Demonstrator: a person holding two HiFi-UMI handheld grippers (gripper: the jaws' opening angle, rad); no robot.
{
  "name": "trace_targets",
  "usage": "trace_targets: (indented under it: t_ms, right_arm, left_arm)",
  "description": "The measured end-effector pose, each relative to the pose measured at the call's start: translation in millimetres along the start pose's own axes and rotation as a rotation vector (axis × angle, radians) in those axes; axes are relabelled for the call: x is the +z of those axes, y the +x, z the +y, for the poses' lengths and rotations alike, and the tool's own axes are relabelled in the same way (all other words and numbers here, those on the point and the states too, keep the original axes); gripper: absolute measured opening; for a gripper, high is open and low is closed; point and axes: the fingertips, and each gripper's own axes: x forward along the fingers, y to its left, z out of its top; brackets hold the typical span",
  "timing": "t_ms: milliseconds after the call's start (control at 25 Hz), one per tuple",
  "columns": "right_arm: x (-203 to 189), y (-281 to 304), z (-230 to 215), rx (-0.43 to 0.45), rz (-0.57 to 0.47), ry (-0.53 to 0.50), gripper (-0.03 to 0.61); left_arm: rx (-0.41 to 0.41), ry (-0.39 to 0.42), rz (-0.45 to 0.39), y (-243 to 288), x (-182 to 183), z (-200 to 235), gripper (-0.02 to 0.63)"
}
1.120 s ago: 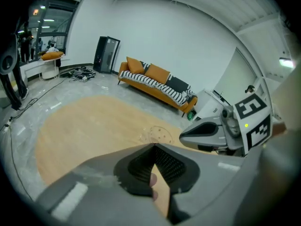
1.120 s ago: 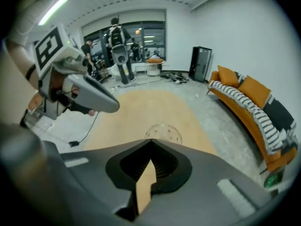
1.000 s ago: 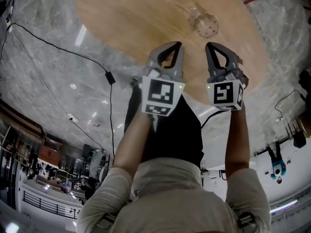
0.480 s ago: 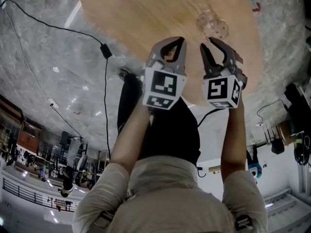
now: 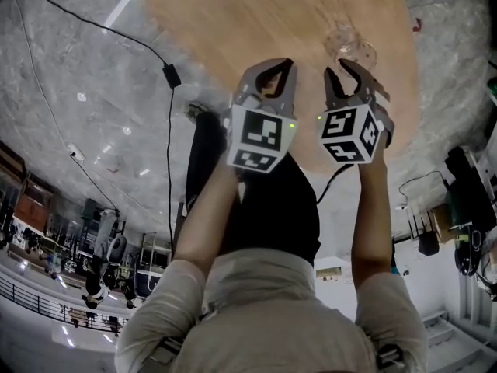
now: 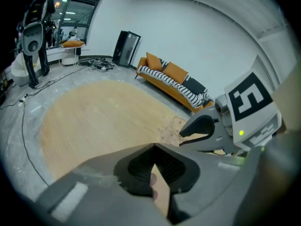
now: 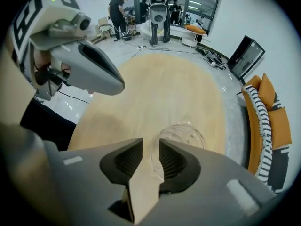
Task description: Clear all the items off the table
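A clear glass [image 5: 353, 43] stands on the oval wooden table [image 5: 256, 22], near its right edge. My right gripper [image 5: 353, 70] is just in front of the glass with its jaws open. In the right gripper view, the glass [image 7: 186, 133] sits past the fingertips of my right gripper [image 7: 150, 147], and its near rim shows in the gap between them. The pads do not press on it. To the left, over the table's near edge, my left gripper [image 5: 269, 68] is shut with nothing in it. In the left gripper view my left gripper [image 6: 154, 147] has its tips together, and the glass [image 6: 173, 126] lies ahead and to the right.
A black cable with a power brick [image 5: 168, 74] runs over the grey marble floor left of the table. An orange sofa [image 6: 174, 76] stands beyond the table. Stands and gear [image 5: 466, 200] crowd the right side. People [image 7: 115, 8] stand far off behind the table.
My right gripper's jaws have gone from shut to open and have come up to the glass. Both grippers sit a little higher in the head view, and the table has shifted right.
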Motion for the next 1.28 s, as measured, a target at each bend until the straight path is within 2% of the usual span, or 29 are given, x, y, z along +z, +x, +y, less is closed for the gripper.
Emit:
trace_targets:
  t_ms: [400, 1080, 1280]
  right_arm:
    - [-1, 19, -6, -0.04, 0.067, -0.068, 0.08]
    - [-2, 34, -4, -0.044, 0.103, -0.083, 0.078]
    - [-8, 39, -6, -0.06, 0.139, -0.149, 0.08]
  left_arm:
    - [-0.019, 0.001, 0.017, 2, -9, -4, 0.02]
    - [-0.022, -0.018, 0.023, 6, -17, 1, 0.02]
    - [-0.032, -0.015, 0.04, 10, -21, -5, 0.02]
